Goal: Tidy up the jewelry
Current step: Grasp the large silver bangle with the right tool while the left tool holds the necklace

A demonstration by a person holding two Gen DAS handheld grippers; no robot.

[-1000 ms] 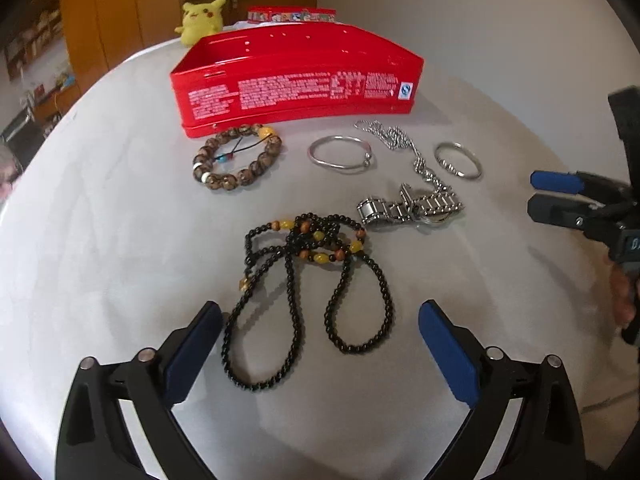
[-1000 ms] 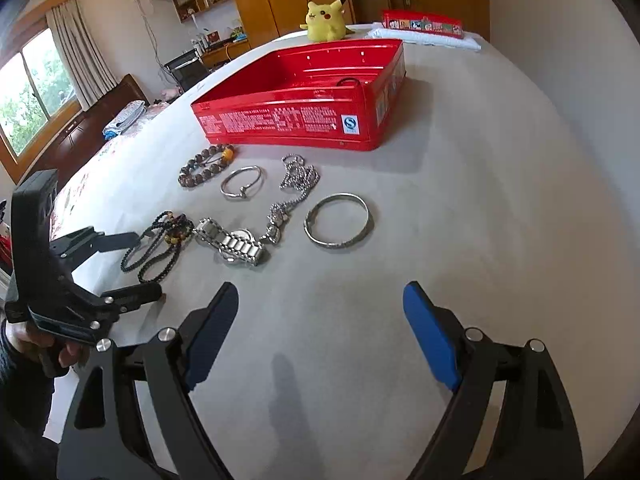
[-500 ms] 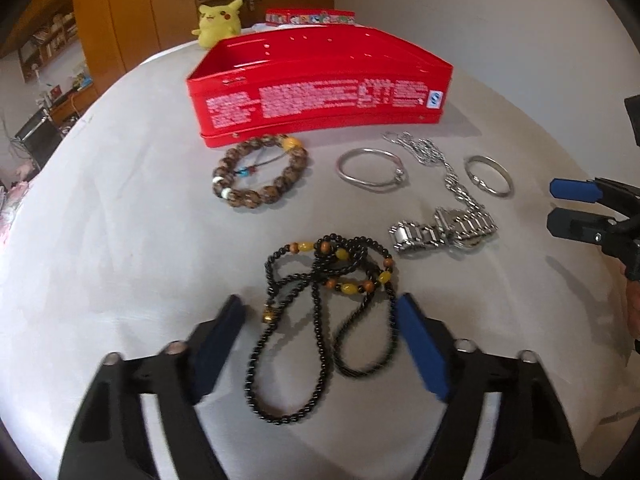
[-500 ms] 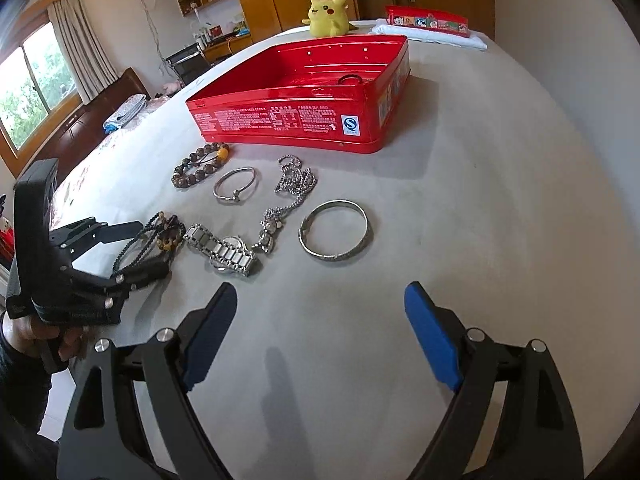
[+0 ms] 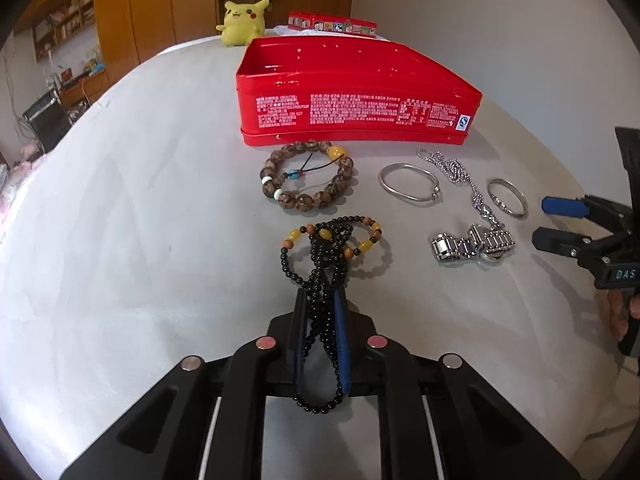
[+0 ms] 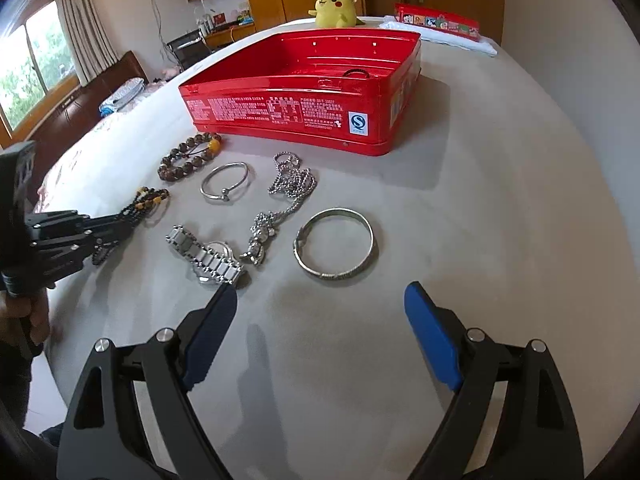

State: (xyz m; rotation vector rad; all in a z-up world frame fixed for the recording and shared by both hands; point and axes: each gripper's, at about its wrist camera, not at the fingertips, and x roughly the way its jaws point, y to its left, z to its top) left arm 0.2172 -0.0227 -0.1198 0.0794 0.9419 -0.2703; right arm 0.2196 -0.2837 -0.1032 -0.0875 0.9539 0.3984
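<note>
My left gripper [image 5: 320, 300] is shut on the black bead necklace [image 5: 334, 240], whose strands run between the blue pads; it also shows in the right wrist view [image 6: 124, 220]. My right gripper [image 6: 320, 304] is open and empty, just short of the silver watch [image 6: 208, 258] and the wide silver bangle [image 6: 336, 246]. A brown bead bracelet [image 5: 308, 176], a thin silver bangle [image 5: 408, 182] and a silver chain [image 5: 460, 172] lie in front of the open red tin [image 5: 356, 112].
A yellow plush toy [image 5: 242, 20] and a small red box [image 5: 332, 26] stand behind the tin. A dark ring [image 6: 354, 74] lies inside the tin. The white table [image 5: 120, 240] drops off at the left, towards a bed and window.
My left gripper moved forward over the black bead necklace and closed on its strands. My right gripper moved slightly closer to the watch and bangle, still open.
</note>
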